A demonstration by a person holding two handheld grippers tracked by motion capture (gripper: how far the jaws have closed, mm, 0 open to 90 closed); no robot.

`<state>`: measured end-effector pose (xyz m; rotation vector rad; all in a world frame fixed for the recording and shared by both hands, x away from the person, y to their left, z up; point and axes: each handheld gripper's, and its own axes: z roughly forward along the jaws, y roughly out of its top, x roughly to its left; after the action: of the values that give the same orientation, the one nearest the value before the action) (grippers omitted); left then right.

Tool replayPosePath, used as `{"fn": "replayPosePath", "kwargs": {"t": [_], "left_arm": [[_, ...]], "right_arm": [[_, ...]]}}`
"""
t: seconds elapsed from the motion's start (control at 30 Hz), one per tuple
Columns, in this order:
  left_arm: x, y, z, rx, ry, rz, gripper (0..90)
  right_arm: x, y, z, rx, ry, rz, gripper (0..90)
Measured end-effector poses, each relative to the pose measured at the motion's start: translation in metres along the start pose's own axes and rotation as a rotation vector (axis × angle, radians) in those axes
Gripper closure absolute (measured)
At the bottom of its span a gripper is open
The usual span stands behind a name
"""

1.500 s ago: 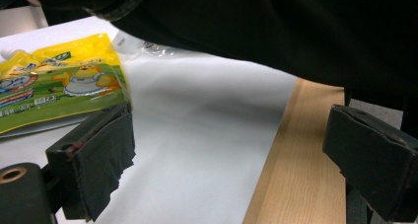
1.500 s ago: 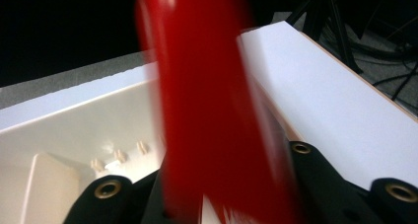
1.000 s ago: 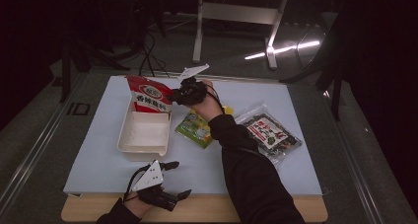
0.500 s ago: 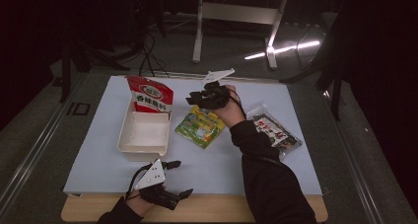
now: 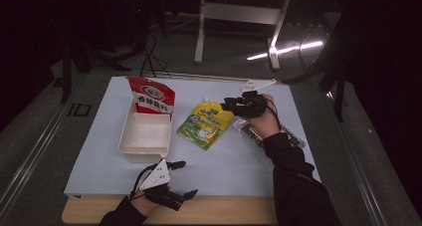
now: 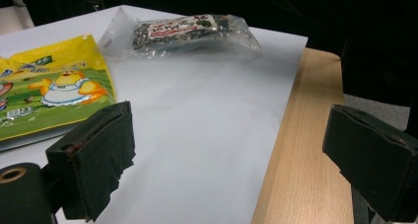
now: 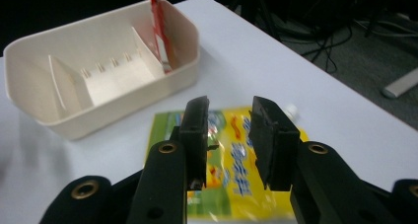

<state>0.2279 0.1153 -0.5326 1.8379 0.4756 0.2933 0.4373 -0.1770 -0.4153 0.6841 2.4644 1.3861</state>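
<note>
Table (image 5: 239, 217) edge: light wood, smooth, visible grain, matt. White sheet (image 5: 239, 166) over it: paper-like, matt, smooth. Tray (image 5: 130, 149): cream plastic, matt, smooth walls and thin dividers. Yellow pouch (image 5: 205, 124): printed plastic film, glossy, with a white plastic spout at the top. Red packet (image 5: 152, 95) standing in the tray's far end: glossy printed film. Clear bag (image 6: 192, 31) near the table's right edge: transparent crinkled plastic, shiny highlights, dark contents showing through. Left gripper (image 5: 181, 178) and right gripper (image 5: 230, 105): black hard plastic bodies, metal-ringed holes, jaw pads of black foam-like stuff, matt, rough, frayed at the edges. Left gripper's top plate: grey, flat, matt.
</note>
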Motion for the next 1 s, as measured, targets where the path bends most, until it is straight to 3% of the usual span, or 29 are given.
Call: {"fn": "replayPosePath", "kwargs": {"t": [0.33,0.6,0.8,0.9,1.0], "left_arm": [[0.0,0.0,0.002,0.006,-0.007,-0.004,6.5],[-0.001,0.001,0.003,0.007,-0.012,-0.004,6.5],[0.0,0.001,0.003,0.004,-0.01,-0.005,6.5],[0.002,0.0,0.003,0.001,-0.01,-0.013,6.5],[0.003,0.0,0.003,-0.008,-0.014,-0.018,6.5]], "right_arm": [[-0.019,-0.046,-0.037,-0.027,-0.034,0.062,67.7],[-0.043,-0.076,-0.067,-0.027,-0.123,0.117,67.7],[-0.065,-0.095,-0.083,0.004,-0.201,0.141,68.5],[-0.078,-0.107,-0.091,-0.007,-0.238,0.173,74.1],[-0.092,-0.122,-0.097,0.008,-0.288,0.22,87.1]]}}
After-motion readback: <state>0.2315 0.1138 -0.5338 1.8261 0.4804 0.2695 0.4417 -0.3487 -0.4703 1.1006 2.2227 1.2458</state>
